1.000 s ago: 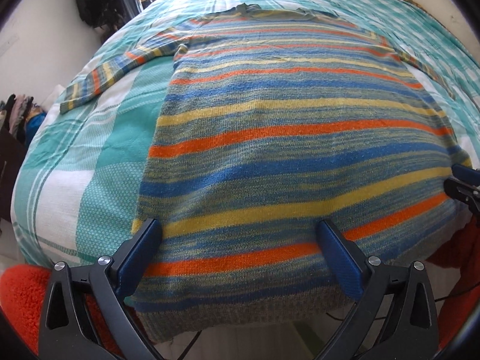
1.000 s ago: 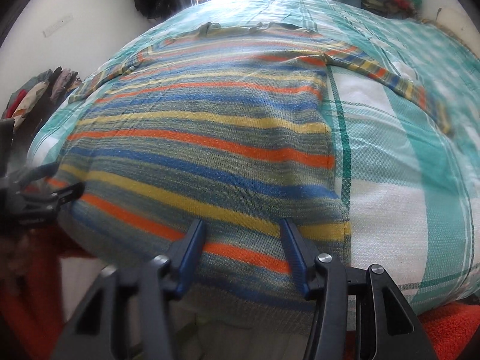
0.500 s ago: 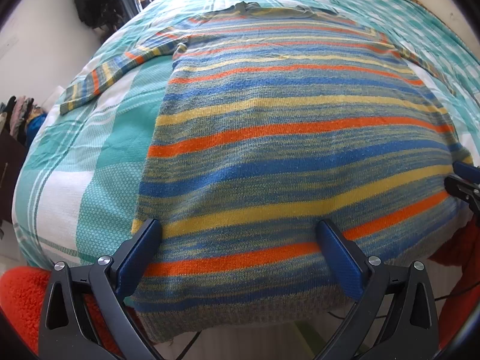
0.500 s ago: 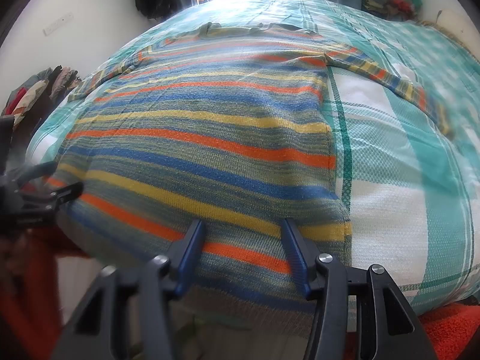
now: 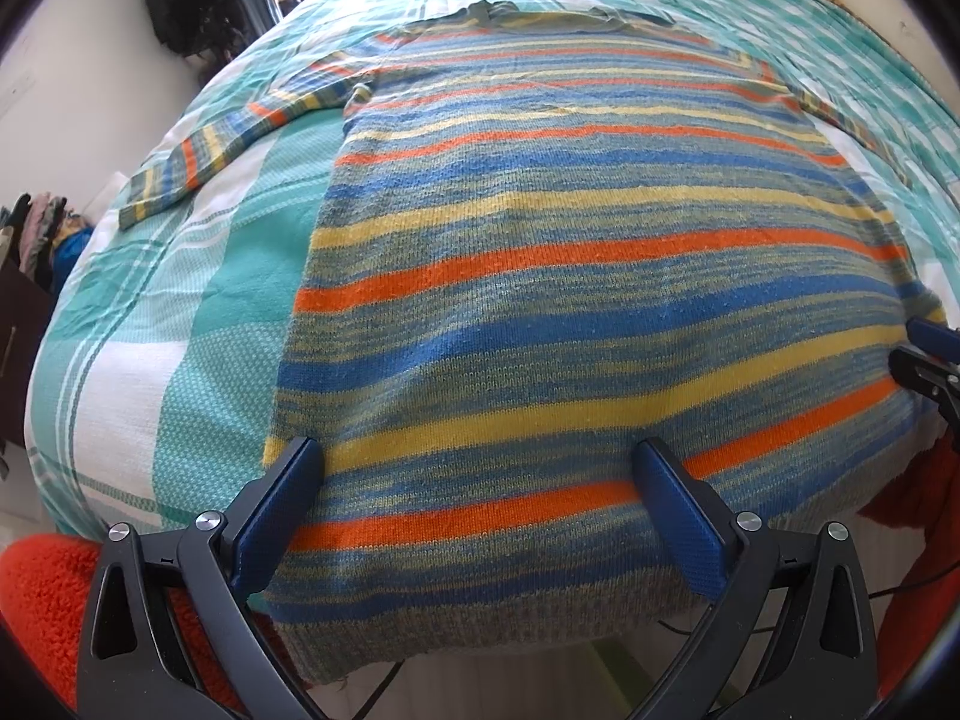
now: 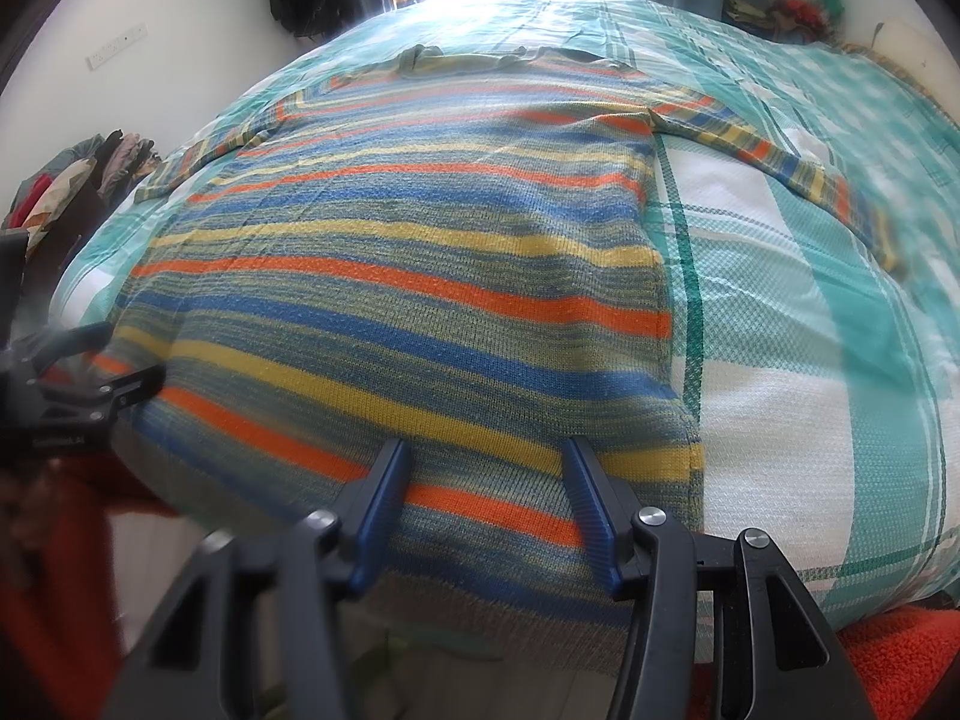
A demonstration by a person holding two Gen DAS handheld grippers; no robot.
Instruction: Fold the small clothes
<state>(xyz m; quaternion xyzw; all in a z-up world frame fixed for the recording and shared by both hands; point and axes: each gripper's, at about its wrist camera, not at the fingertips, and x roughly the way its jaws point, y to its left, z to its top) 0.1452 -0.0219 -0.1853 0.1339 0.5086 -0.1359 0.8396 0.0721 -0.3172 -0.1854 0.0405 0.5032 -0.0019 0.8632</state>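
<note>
Striped sweaters (image 5: 588, 276): one
Sleeves (image 5: 198, 162): two
Grippers: two, left gripper (image 5: 480, 468), right gripper (image 6: 486, 468)
Checked bedspreads (image 5: 180, 324): one

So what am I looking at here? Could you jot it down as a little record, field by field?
garment: striped sweater, spread flat and unfolded
stripes: orange, blue, yellow on grey-green
sleeves: both stretched out sideways, left sleeve, right sleeve
surface: teal and white checked bedspread
hem: hangs over the bed's near edge
left gripper: open wide over the hem's left part
right gripper: open, narrower, over the hem's right part
folding: not yet begun
background: hanging clothes by a bright window
</note>
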